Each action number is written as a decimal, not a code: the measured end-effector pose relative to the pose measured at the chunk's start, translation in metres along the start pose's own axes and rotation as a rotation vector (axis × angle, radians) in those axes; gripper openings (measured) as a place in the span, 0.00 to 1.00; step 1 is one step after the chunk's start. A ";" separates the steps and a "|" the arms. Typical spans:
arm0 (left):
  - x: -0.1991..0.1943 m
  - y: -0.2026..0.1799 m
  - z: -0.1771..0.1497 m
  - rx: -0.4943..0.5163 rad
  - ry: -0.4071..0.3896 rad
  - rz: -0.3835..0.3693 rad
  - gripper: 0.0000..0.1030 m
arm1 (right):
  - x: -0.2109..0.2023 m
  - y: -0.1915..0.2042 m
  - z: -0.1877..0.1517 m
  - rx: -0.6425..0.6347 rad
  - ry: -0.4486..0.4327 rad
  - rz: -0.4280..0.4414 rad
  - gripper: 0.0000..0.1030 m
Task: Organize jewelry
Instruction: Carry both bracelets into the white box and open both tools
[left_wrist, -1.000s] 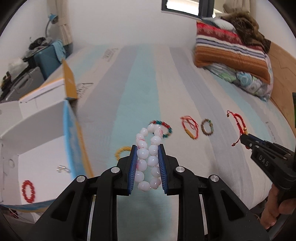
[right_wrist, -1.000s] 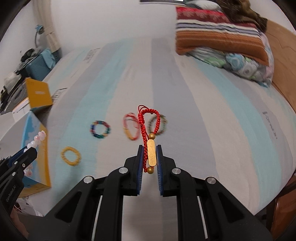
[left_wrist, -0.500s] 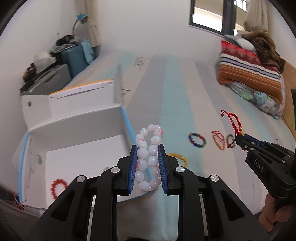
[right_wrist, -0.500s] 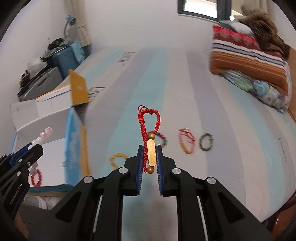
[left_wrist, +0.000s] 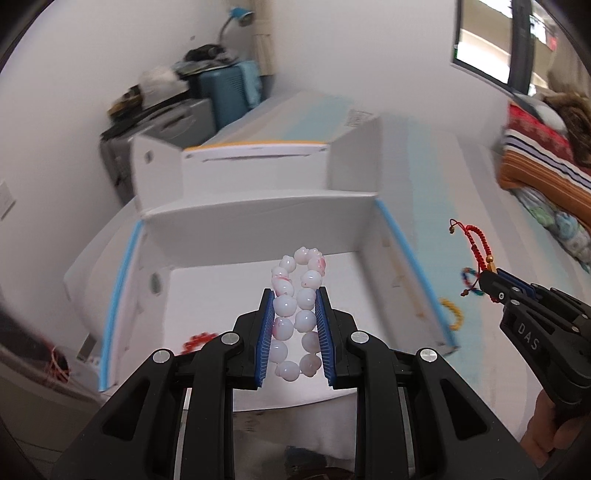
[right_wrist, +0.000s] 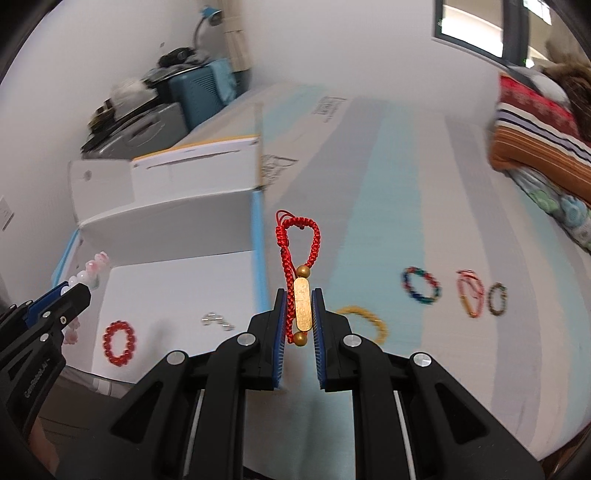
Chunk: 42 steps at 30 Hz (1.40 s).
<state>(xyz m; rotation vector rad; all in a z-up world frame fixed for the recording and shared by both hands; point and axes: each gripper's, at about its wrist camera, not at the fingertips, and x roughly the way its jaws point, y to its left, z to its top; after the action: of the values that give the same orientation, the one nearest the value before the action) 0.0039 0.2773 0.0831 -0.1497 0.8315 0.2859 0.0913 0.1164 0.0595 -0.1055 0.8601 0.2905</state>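
Observation:
My left gripper (left_wrist: 294, 295) is shut on a white-and-pink bead bracelet (left_wrist: 297, 314) and holds it above the open white box (left_wrist: 258, 221) with blue edges. My right gripper (right_wrist: 299, 293) is shut on a red braided bracelet with a gold bar (right_wrist: 302, 306), over the bed just right of the box's wall (right_wrist: 258, 258). In the box lie a red bead bracelet (right_wrist: 119, 342) and small silver pieces (right_wrist: 217, 321). On the bed lie a yellow bracelet (right_wrist: 365, 319), a multicoloured one (right_wrist: 421, 285), a red-gold one (right_wrist: 471, 291) and a dark one (right_wrist: 496, 299).
The striped bedsheet (right_wrist: 388, 184) stretches right. Folded blankets and pillows (right_wrist: 539, 140) are stacked at the far right. Suitcases and clutter (left_wrist: 207, 99) stand against the wall behind the box. The box lid (left_wrist: 255, 155) stands open at the back.
Both grippers have swung left towards the box with their bracelets still held. My left gripper is now over the inside of the box; the loose bracelets have slid to the right in view.

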 end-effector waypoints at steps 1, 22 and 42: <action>0.002 0.008 -0.001 -0.010 0.005 0.010 0.21 | 0.003 0.010 0.000 -0.011 0.003 0.010 0.12; 0.071 0.085 -0.024 -0.098 0.120 0.058 0.21 | 0.081 0.096 -0.015 -0.107 0.127 0.044 0.12; 0.074 0.086 -0.023 -0.128 0.128 0.079 0.40 | 0.079 0.087 -0.016 -0.073 0.146 0.098 0.54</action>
<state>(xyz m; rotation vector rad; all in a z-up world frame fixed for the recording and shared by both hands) 0.0082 0.3681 0.0111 -0.2577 0.9477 0.4075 0.1028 0.2131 -0.0087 -0.1546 1.0017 0.4101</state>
